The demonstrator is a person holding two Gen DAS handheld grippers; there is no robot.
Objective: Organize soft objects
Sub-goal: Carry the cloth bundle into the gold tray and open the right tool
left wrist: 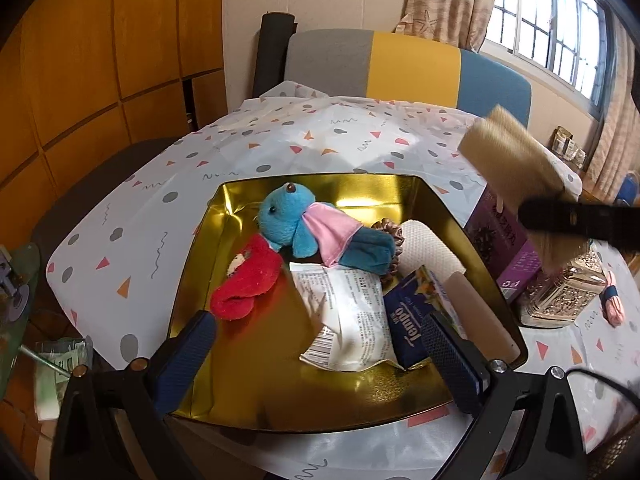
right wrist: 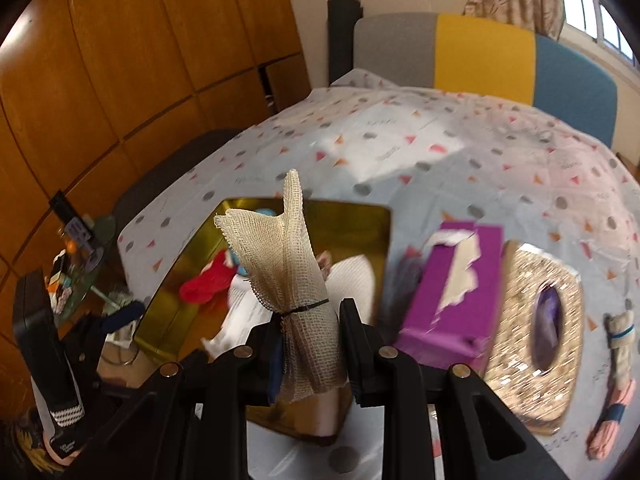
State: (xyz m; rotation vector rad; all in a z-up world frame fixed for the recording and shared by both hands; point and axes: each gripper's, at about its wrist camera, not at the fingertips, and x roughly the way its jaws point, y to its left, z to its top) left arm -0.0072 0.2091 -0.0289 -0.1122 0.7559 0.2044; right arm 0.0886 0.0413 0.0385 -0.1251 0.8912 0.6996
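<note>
A gold tin tray [left wrist: 256, 364] on the patterned table holds a blue plush toy [left wrist: 292, 220] with a pink scarf, a red plush [left wrist: 248, 280], a white packet [left wrist: 348, 320], a blue Tempo tissue pack [left wrist: 412, 320] and a white mesh roll [left wrist: 424, 248]. My left gripper [left wrist: 320, 352] is open and empty just above the tray's near side. My right gripper [right wrist: 310, 328] is shut on a beige gauze cloth bundle [right wrist: 296, 276] tied with a black band. It holds the bundle above the tray's right edge [right wrist: 384, 232]; the bundle also shows in the left wrist view [left wrist: 516, 160].
A purple box [right wrist: 452, 292] and a glittery gold tissue holder [right wrist: 536, 320] stand right of the tray. A pink and beige yarn bundle [right wrist: 616, 392] lies at the far right. A striped chair [left wrist: 408, 68] stands behind the table; a small cluttered glass side table [right wrist: 84, 268] is left.
</note>
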